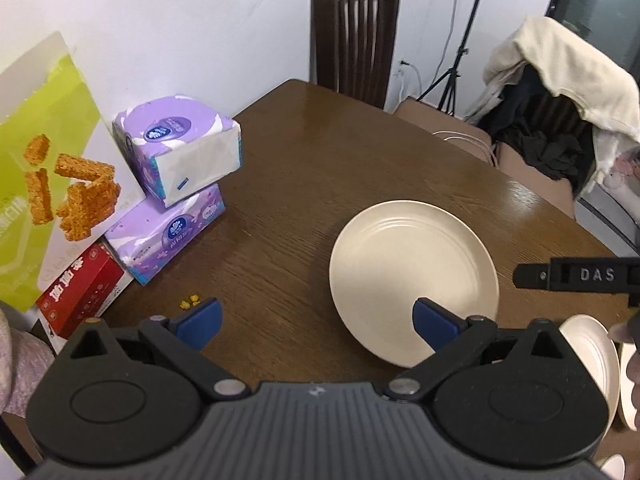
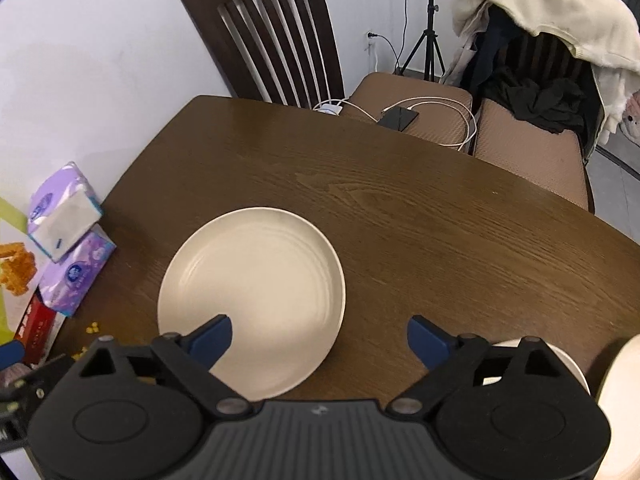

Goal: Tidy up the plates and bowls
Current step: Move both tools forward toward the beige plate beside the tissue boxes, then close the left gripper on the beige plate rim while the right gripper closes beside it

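Left gripper (image 1: 316, 322): jaws spread, empty, above table (image 1: 304, 168).
Right gripper (image 2: 320, 336): jaws spread, perhaps lining up on cream plate (image 2: 252, 280).

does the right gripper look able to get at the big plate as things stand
Probably yes. The right gripper is open and empty just above the plate, one fingertip already over its near rim, with nothing lying between them.
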